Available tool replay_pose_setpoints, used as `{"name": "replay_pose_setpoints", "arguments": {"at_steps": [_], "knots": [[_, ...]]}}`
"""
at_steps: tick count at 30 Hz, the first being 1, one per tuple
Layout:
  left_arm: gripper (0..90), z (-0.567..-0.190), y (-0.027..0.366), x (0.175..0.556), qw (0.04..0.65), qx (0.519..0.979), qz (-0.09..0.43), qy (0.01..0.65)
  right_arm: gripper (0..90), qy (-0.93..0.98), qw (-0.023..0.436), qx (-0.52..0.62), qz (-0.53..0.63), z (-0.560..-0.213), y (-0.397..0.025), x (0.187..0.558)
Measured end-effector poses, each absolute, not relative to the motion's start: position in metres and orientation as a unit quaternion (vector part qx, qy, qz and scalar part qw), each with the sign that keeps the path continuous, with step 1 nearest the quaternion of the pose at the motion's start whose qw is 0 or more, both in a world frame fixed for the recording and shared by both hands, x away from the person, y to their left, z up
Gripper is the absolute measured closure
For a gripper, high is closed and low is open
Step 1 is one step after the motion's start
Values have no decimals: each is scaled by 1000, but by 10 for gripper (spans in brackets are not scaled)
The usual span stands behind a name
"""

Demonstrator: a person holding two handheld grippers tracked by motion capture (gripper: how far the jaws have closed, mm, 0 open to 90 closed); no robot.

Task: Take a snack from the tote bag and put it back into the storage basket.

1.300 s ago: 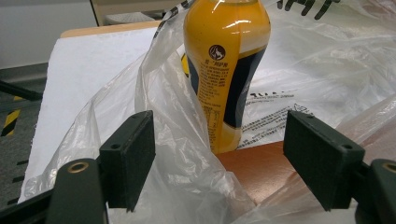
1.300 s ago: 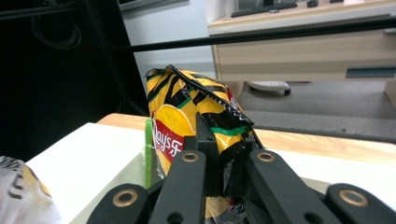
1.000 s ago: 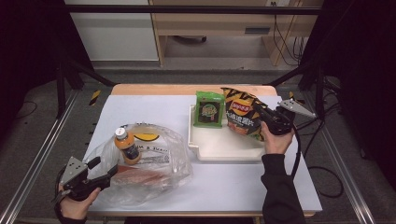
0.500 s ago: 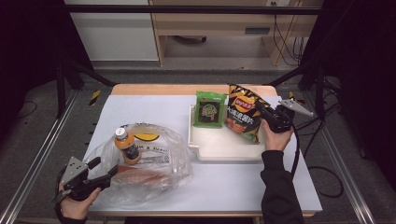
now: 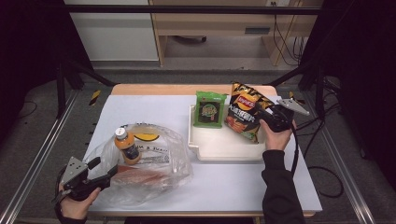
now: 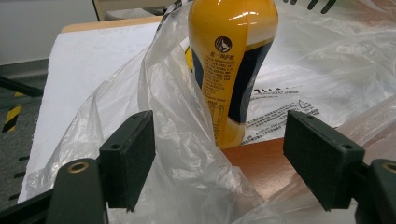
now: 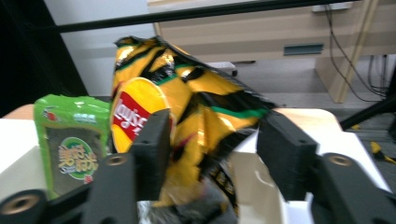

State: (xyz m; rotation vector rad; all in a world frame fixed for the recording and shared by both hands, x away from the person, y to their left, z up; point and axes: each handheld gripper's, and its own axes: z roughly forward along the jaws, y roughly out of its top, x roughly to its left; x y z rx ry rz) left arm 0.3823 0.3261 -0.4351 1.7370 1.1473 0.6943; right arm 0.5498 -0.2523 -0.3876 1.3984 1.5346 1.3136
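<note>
Chips bag point(image 5: 243, 112) stands tilted at the right of the white tray point(image 5: 219, 148), between the spread jaws of the right gripper point(image 7: 210, 149), which grip nothing. Left gripper point(image 6: 219, 154) gapes around clear plastic bag point(image 5: 154, 163) near the orange bottle point(image 5: 126, 145). Green packet point(image 5: 208, 109) leans beside the chips. White table point(image 5: 140, 107); grey floor point(image 5: 37, 135), wooden desk point(image 5: 219, 18) beyond.

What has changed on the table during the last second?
The right gripper has tipped the chips bag a little more upright on the white tray. The left gripper, plastic bag, orange bottle and green packet stayed put.
</note>
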Motion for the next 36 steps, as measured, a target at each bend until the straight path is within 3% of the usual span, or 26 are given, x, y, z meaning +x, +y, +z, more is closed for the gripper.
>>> {"name": "replay_pose_setpoints", "arguments": {"at_steps": [3, 8, 10, 11, 12, 15, 19, 29, 30, 31, 32, 35, 36], "knots": [[247, -435, 326, 382, 456, 705, 282, 465, 379, 584, 342, 535, 505, -385, -256, 542], [248, -435, 325, 383, 454, 705, 281, 466, 374, 599, 342, 519, 505, -382, -255, 524], [247, -436, 325, 383, 454, 706, 281, 466, 484, 606, 337, 511, 508, -384, -252, 517], [247, -436, 325, 383, 453, 707, 281, 465, 607, 620, 329, 509, 499, -384, -249, 513], [248, -436, 325, 383, 453, 707, 281, 465, 607, 620, 329, 509, 499, -384, -249, 513], [247, -436, 324, 383, 453, 708, 281, 464, 808, 624, 325, 507, 499, -382, -245, 513], [247, -437, 325, 383, 454, 706, 280, 466, 841, 604, 327, 524, 503, -385, -248, 522], [248, -438, 324, 384, 452, 709, 279, 465, 796, 583, 359, 531, 499, -397, -257, 545], [248, -438, 324, 384, 452, 708, 278, 465, 757, 582, 353, 533, 502, -397, -258, 545], [247, -438, 324, 384, 452, 708, 279, 466, 662, 588, 340, 539, 498, -398, -259, 546], [247, -438, 324, 384, 451, 708, 279, 466, 662, 588, 340, 539, 498, -398, -259, 546], [248, -437, 324, 383, 452, 708, 280, 465, 519, 596, 342, 531, 497, -394, -258, 536], [248, -437, 324, 383, 452, 708, 280, 465, 519, 596, 342, 531, 497, -394, -258, 536]]}}
